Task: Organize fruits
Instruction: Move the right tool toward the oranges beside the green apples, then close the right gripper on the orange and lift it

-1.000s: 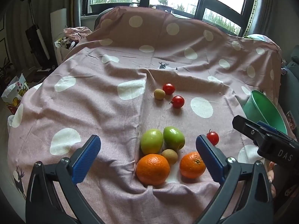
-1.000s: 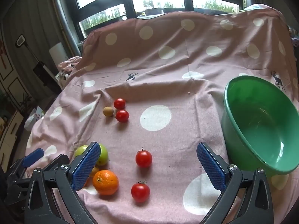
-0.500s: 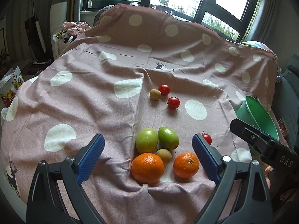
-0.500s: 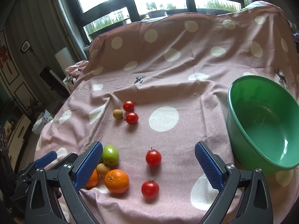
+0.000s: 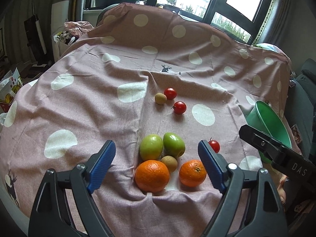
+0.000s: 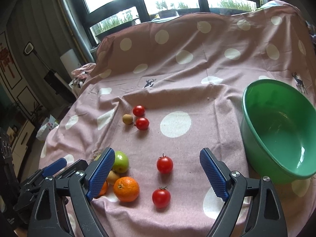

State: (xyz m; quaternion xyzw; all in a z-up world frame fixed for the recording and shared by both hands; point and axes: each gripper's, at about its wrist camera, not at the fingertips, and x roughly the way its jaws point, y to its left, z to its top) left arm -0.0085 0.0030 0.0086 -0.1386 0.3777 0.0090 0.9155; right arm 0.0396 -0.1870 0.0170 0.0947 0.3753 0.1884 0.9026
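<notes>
Here, my left gripper and right gripper both hang above the fruit on the pink spotted cloth, jaws apart and just narrowing, nothing clamped in either. Below my left lie two green apples, two oranges and a small brown fruit, bunched and touching. Two tomatoes sit apart below my right gripper; two more tomatoes and another brown fruit cluster farther off. The green bowl stands empty at right.
</notes>
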